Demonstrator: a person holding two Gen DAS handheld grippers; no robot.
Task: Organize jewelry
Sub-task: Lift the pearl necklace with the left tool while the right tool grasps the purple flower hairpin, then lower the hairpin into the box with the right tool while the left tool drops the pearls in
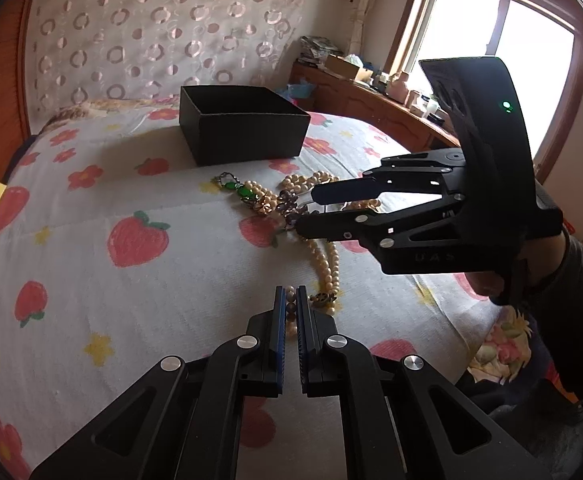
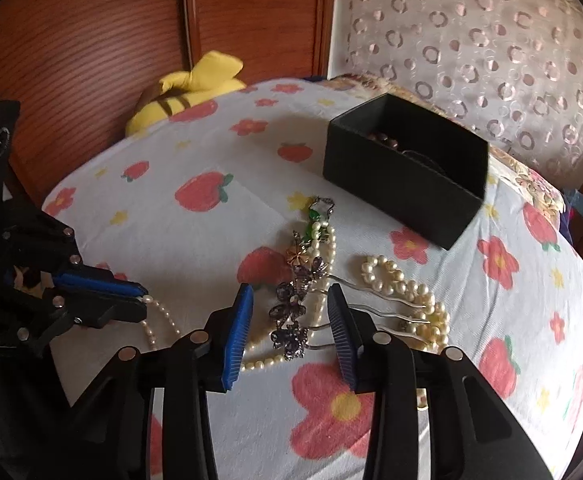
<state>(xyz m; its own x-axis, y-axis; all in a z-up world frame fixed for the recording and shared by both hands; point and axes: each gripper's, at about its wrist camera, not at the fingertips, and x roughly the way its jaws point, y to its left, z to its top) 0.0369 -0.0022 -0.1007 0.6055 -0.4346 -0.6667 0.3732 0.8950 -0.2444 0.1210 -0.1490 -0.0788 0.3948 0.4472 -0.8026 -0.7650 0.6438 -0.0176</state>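
A tangle of jewelry lies on the flowered bedspread: a pearl necklace (image 2: 407, 288), a purple flower hairpin (image 2: 291, 316) and a green-stone pendant (image 2: 314, 216). My left gripper (image 1: 290, 292) is shut on a strand of the pearl necklace (image 1: 328, 268); it also shows in the right wrist view (image 2: 141, 300). My right gripper (image 2: 289, 316) is open, its jaws on either side of the purple hairpin; it also shows in the left wrist view (image 1: 305, 210). A black open box (image 2: 405, 168) stands behind the jewelry with dark beads inside.
A yellow plush toy (image 2: 187, 92) lies at the bed's far edge by a wooden wardrobe (image 2: 91, 40). A patterned headboard (image 1: 163, 28) is behind the box (image 1: 243, 124). A cluttered wooden dresser (image 1: 371, 96) stands under the window.
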